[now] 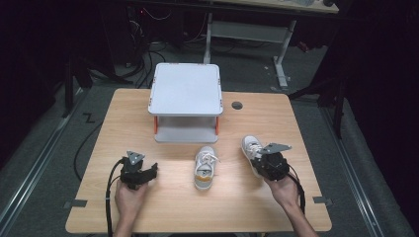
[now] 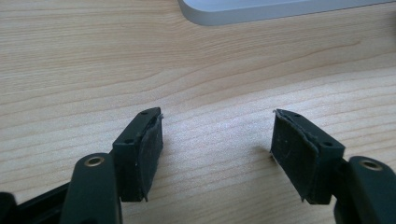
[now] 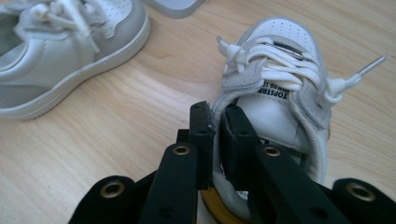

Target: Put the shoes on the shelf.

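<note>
A: Start with what's nearest. The right gripper (image 3: 215, 116) has its jaws pinched together on the side collar of the right shoe (image 3: 275, 93), just a thin strip of padded rim between them. Does that worry you?

B: A bit. My guess is that a thin edge hold lets the shoe swing or twist once it's lifted, and the toe could dip and drag on the desk (image 1: 148, 212). If the collar folds, it might slip out altogether.

A: And the loose laces?

B: One lace end sticks out to the side. It could catch on something on the way, though I can't say how likely that is.

A: Where is the shoe, and how does it lie?

B: From above, the right shoe (image 1: 251, 148) is on the right part of the desk, the heel end under the right gripper (image 1: 264, 157). Its long axis runs heel near, toe far, tilted a little to the left.

A: The left gripper?

B: The left gripper (image 1: 153, 169) rests at the near left, jaws apart at a middling gap, nothing between them.

A: Farther on?

B: The other shoe (image 1: 205, 168) sits mid-desk, toe pointing away towards the grey stand (image 1: 185, 89). A swinging shoe could knock either one.
</note>
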`<state>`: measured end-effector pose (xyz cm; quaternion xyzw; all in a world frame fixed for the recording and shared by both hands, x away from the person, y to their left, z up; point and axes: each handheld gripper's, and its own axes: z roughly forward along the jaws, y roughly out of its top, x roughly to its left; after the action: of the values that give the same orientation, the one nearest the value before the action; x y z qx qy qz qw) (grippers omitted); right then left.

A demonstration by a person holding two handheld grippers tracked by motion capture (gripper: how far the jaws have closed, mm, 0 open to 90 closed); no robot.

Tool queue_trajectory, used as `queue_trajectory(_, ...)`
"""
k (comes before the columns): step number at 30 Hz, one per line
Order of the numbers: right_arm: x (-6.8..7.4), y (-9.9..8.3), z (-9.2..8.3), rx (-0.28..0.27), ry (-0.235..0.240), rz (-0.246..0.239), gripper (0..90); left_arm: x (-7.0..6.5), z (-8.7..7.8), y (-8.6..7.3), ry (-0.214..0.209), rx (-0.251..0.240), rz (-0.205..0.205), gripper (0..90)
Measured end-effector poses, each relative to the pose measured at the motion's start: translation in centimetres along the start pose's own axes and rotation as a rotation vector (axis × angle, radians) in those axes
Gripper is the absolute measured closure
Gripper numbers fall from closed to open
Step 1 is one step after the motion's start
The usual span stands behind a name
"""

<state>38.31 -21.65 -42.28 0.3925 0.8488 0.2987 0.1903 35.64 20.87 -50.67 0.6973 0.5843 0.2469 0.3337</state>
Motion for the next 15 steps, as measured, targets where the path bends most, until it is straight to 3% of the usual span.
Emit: queue_trajectory(15,4.4,0.3,1.6,0.02,0.059,-0.038,84.0,0.0,0.0,0.0,-0.001,0.002,0.001,34.2)
